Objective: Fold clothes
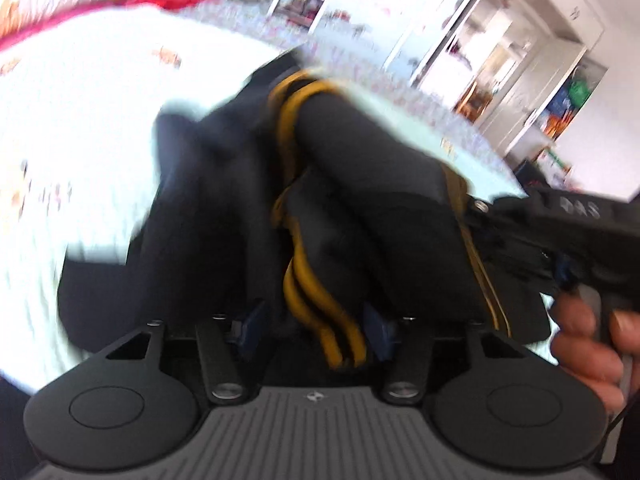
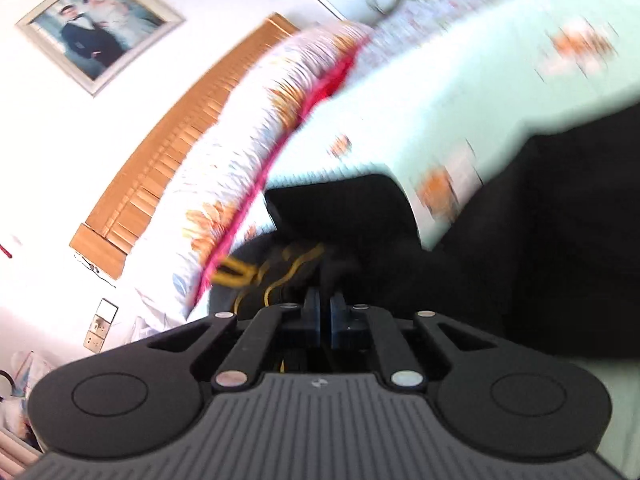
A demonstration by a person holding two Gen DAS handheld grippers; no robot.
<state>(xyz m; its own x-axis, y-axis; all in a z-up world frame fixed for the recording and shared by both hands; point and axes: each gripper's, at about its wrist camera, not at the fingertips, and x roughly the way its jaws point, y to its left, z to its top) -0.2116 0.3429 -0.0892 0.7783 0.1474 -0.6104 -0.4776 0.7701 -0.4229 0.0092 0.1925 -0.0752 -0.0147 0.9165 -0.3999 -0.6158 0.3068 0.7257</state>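
Note:
A black garment with yellow stripes (image 1: 320,208) hangs bunched over the bed in the left wrist view. My left gripper (image 1: 314,326) has its blue pads either side of the striped fold, and the fabric fills the gap between them. From the right comes my right gripper (image 1: 476,210), held by a hand (image 1: 580,344), pinching the garment's yellow-trimmed edge. In the right wrist view the right gripper (image 2: 326,308) has its pads nearly together on black fabric, and the rest of the black garment (image 2: 560,220) spreads to the right. Both views are blurred.
A bed with a pale floral sheet (image 1: 80,120) lies under the garment. A red-edged floral quilt (image 2: 256,128) lies along a wooden headboard (image 2: 168,152), with a framed picture (image 2: 96,28) on the wall above. Shelves and a doorway (image 1: 520,60) stand beyond the bed.

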